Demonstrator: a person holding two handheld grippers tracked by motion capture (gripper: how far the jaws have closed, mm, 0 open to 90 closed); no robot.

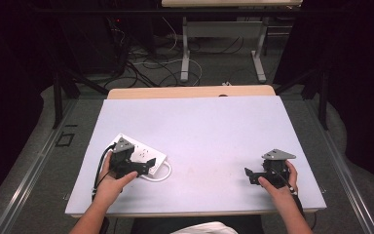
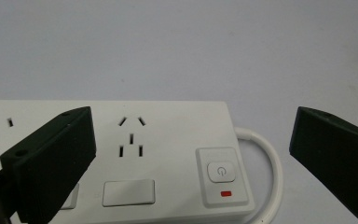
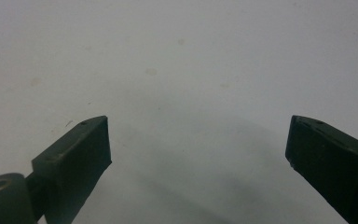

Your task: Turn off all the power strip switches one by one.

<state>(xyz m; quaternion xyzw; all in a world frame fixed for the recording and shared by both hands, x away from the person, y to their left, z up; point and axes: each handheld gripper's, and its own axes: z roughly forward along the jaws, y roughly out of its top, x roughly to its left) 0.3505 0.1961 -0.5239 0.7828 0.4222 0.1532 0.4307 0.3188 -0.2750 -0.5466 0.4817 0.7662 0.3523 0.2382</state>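
Hovering my left tongs (image 2: 191, 158) wide open over the power strip (image 2: 168, 154) near the bench's (image 1: 214, 126) left front corner; nothing gripped yet, right tongs (image 3: 198, 149) open, idle.

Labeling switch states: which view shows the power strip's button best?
Left gripper view: the power button sits close and sharp between the open jaws, red mark below it. In the high view the power strip is small, partly behind the left gripper.

Lab, bare work table (image 1: 199, 126), floor cables (image 1: 151, 66) (dark curtains around)
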